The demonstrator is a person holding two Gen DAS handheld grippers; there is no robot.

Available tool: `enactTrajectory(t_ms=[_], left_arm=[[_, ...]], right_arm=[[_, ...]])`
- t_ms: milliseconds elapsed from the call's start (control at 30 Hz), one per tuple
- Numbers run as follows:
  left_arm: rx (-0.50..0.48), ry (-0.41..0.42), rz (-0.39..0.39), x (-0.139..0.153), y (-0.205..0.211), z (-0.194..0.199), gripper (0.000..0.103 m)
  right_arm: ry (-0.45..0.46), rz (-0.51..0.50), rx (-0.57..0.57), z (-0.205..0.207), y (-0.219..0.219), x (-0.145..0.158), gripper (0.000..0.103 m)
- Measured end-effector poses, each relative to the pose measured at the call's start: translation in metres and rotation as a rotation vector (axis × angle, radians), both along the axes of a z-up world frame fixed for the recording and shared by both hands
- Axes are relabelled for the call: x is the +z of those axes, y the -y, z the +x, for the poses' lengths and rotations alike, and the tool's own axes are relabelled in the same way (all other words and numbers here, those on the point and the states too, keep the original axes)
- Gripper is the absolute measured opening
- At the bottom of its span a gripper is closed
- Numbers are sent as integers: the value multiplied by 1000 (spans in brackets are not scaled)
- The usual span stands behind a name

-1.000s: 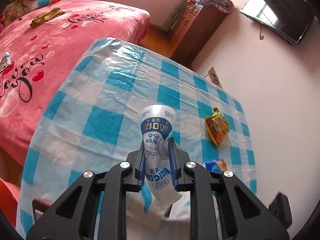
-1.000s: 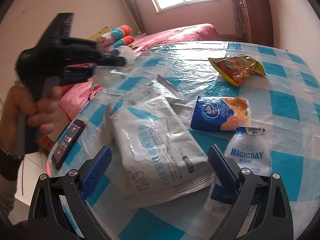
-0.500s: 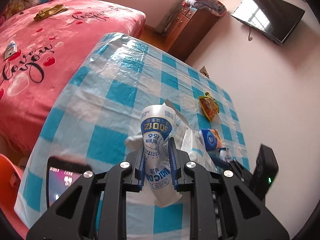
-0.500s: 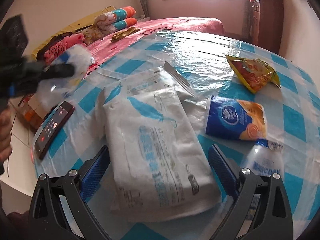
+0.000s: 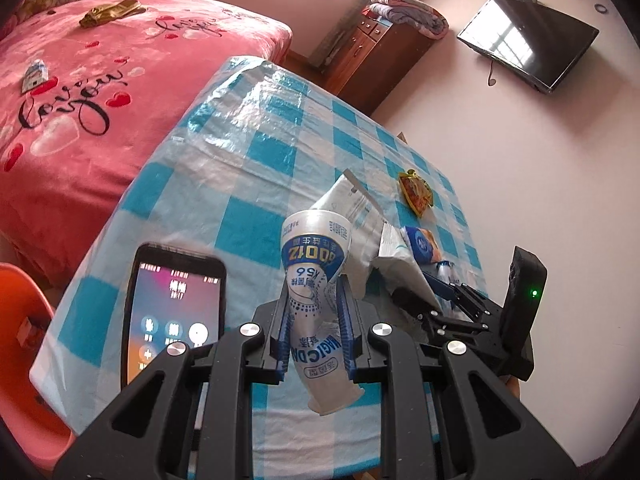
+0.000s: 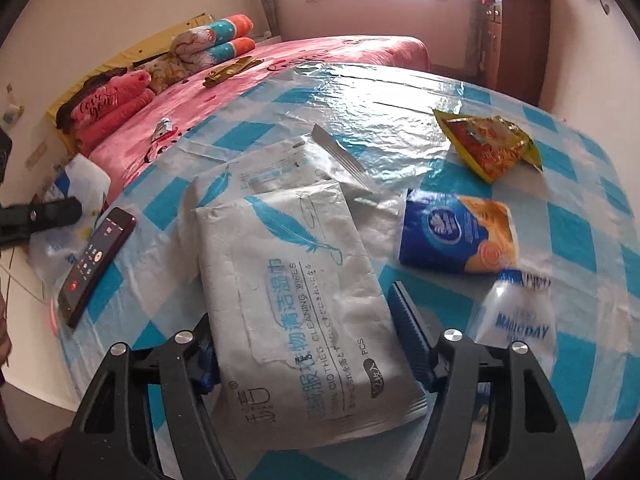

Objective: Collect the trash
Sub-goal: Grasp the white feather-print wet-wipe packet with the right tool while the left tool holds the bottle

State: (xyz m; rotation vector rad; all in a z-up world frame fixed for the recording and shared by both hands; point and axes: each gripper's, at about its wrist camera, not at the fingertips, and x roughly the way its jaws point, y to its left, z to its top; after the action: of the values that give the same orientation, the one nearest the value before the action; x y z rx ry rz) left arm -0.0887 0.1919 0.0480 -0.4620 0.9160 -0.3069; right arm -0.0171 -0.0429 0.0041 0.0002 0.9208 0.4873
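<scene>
Lit phone (image 5: 172, 312) on checked tablecloth (image 5: 248, 152), pink bed (image 5: 100, 92), wall television (image 5: 528, 42), wooden cabinet (image 5: 376, 60)

- Counter (image 6: 400, 120) cover — glossy, crinkled plastic sheet in blue-and-white check.
- Wipes pack (image 6: 296, 312) — matt, wrinkled plastic film.
- Snack bag (image 6: 492, 144) — shiny foil.
- Bed (image 5: 80, 100) cover — soft, fuzzy pink cloth.
- Cabinet (image 5: 368, 60) — dark wood.
- Phone (image 5: 172, 308) — smooth glass.
</scene>
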Motion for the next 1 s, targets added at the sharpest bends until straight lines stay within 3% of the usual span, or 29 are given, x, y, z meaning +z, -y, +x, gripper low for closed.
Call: enactTrajectory(t_ms=[433,1000], left_arm=[[-23,-2,-40,-10,-10,-21,22],[45,31,-62,-5,-47,-44,22]], right_arm=[[27,-7,-84,-25,3,16,57],[94,39,-5,-37,-37,64,55]])
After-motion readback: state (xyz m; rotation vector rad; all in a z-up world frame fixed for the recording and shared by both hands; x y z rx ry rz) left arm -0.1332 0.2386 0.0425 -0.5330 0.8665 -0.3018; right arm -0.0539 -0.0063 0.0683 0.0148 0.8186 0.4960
